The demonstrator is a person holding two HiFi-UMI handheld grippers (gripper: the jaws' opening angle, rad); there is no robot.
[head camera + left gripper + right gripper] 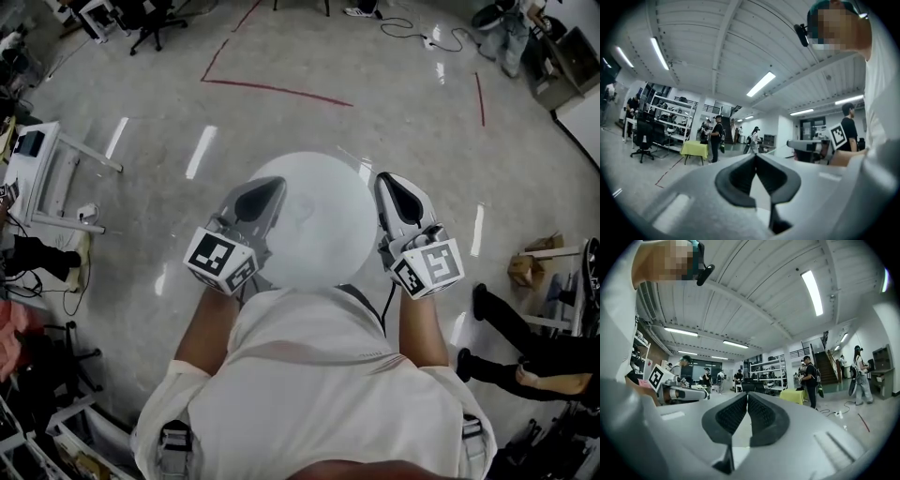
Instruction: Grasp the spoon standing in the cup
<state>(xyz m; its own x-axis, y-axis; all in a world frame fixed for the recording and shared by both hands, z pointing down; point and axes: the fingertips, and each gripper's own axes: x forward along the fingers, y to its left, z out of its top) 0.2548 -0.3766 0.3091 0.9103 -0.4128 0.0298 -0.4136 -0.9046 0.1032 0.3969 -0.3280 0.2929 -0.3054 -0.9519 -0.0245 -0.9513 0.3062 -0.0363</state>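
One table point(314, 234), seemingly head view only, left hand-held gripper point(756, 156) closed, empty

Two grippers: left gripper point(277, 182), right gripper point(386, 179). One round white table point(319, 234) at centre frame. One yellow-covered table point(693, 149) at middle left.

Bright ceiling strip lights point(761, 84) streaked glare over the glossy grey floor point(375, 56) around the round white table point(319, 225); gripper views bowed into black corners.

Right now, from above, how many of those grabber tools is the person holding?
2. The left gripper sits at the left edge of the round white table, the right gripper at its right edge. None seems hidden.
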